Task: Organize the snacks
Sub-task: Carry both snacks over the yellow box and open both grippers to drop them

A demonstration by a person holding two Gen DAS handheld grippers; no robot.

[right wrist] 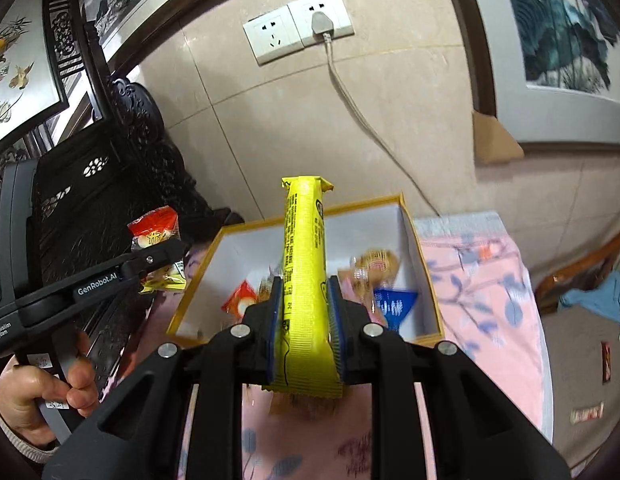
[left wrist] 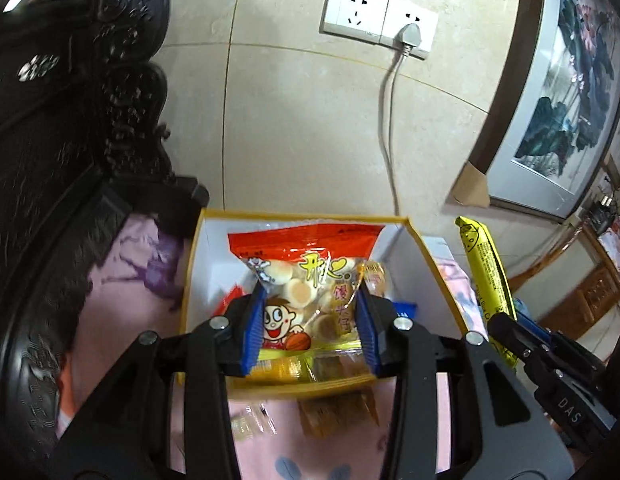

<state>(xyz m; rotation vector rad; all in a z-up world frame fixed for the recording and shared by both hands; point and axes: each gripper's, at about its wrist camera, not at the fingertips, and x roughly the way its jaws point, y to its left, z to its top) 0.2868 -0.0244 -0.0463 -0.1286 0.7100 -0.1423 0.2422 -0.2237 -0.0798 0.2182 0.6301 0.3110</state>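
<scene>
My left gripper [left wrist: 310, 320] is shut on a red and clear bag of small round biscuits [left wrist: 306, 280] with a cartoon boy on it, held over the white box with a yellow rim [left wrist: 413, 236]. The bag also shows in the right wrist view [right wrist: 156, 236] left of the box. My right gripper [right wrist: 304, 320] is shut on a long yellow snack stick pack [right wrist: 304, 264], held upright over the box's [right wrist: 425, 268] near edge. The yellow pack also shows in the left wrist view [left wrist: 487, 276] at the box's right. Inside the box lie a red packet [right wrist: 240, 300], a blue packet [right wrist: 393, 306] and a golden wrapped snack [right wrist: 375, 266].
The box sits on a pink flowered cloth [right wrist: 481, 300]. Loose orange snack packets [left wrist: 337, 412] lie on the cloth in front of the box. Dark carved wooden furniture [left wrist: 70, 120] stands at the left. A tiled wall with sockets [left wrist: 377, 20], a plugged cord and framed paintings [left wrist: 565, 92] is behind.
</scene>
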